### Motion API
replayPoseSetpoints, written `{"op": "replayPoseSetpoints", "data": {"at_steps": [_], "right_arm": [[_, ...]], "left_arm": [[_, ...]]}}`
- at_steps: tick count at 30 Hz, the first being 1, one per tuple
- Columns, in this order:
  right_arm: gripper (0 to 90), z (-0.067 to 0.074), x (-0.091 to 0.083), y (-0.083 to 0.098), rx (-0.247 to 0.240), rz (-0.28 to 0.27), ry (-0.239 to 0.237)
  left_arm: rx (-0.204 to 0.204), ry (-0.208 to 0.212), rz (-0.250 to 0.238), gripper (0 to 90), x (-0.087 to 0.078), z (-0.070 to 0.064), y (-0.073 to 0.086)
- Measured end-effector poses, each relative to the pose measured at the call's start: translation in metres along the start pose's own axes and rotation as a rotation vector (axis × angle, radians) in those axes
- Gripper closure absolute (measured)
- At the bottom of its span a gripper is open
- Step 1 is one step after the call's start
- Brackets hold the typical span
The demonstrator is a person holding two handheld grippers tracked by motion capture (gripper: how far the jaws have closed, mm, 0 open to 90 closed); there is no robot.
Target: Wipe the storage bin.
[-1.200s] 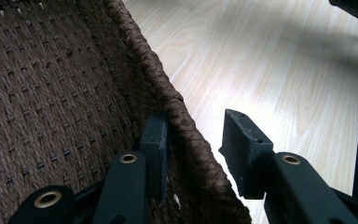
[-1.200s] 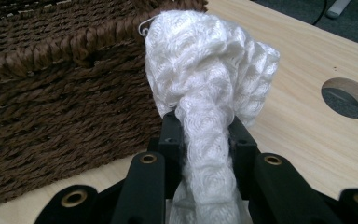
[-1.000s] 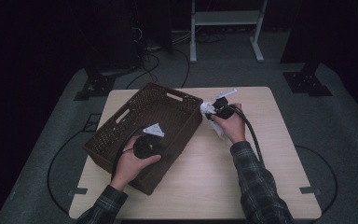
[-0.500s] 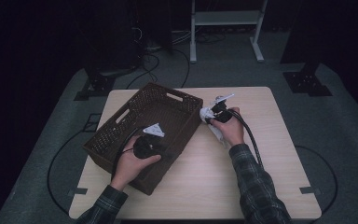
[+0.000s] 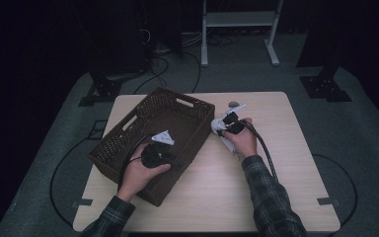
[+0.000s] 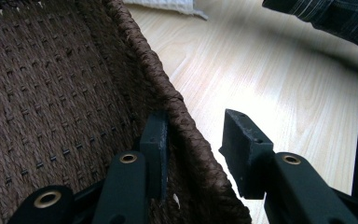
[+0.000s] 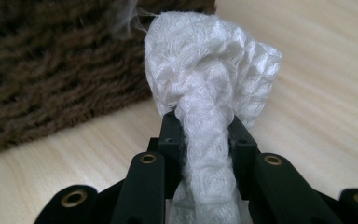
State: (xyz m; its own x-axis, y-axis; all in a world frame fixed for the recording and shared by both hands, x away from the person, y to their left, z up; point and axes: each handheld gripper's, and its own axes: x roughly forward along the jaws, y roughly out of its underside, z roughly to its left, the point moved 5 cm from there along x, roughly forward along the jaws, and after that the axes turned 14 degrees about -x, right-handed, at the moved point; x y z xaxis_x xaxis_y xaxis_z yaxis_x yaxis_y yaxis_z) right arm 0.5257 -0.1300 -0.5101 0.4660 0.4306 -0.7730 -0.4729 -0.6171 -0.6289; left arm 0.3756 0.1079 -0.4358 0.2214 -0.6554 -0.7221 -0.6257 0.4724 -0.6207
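Between my right gripper (image 7: pixel 206 130) jaws a bunched white knitted cloth (image 7: pixel 209 79) is pinched, just beside the dark woven basket (image 5: pixel 192 106). My left gripper (image 6: pixel 193 140) straddles its rim. Next I judge: lift the cloth over the wall.

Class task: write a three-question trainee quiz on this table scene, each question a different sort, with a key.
1. True or false: the right gripper is shut on the white cloth.
2. Which part of the basket do the left gripper jaws straddle? A) rim B) handle slot C) floor
3. Fill in: the cloth is held just outside the basket, above the ____.

Key: 1 true; 2 A, one jaw inside the wall, one outside, a gap on the outer side; 3 table.
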Motion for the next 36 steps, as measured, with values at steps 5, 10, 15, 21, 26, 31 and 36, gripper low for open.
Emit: {"op": "replayPoseSetpoints", "data": {"at_steps": [5,10,15,21,26,31,36], "right_arm": [[72.4,0.001,0.002,0.001,-0.008,0.002,0.003],[72.4,-0.001,-0.003,0.0,-0.007,-0.005,0.008],[72.4,-0.002,-0.014,-0.005,-0.009,-0.038,0.02],[72.4,-0.004,-0.029,-0.012,-0.021,-0.077,0.033],[72.4,-0.002,-0.044,-0.019,-0.031,-0.126,0.032],[72.4,0.0,-0.052,-0.026,-0.054,-0.138,0.04],[72.4,0.004,-0.061,-0.036,-0.093,-0.152,0.055]], "left_arm": [[-0.001,0.0,0.0,61.1,0.0,0.0,0.0],[-0.003,0.0,-0.002,61.2,0.0,0.0,0.0],[-0.001,0.0,0.001,61.2,0.0,0.0,0.0],[0.0,0.0,0.002,61.2,0.0,0.0,0.0],[0.0,0.0,0.002,61.3,0.0,0.0,0.0],[-0.001,0.0,0.002,61.3,0.0,0.0,0.0],[-0.005,0.0,-0.001,61.4,0.0,0.0,0.0]]}}
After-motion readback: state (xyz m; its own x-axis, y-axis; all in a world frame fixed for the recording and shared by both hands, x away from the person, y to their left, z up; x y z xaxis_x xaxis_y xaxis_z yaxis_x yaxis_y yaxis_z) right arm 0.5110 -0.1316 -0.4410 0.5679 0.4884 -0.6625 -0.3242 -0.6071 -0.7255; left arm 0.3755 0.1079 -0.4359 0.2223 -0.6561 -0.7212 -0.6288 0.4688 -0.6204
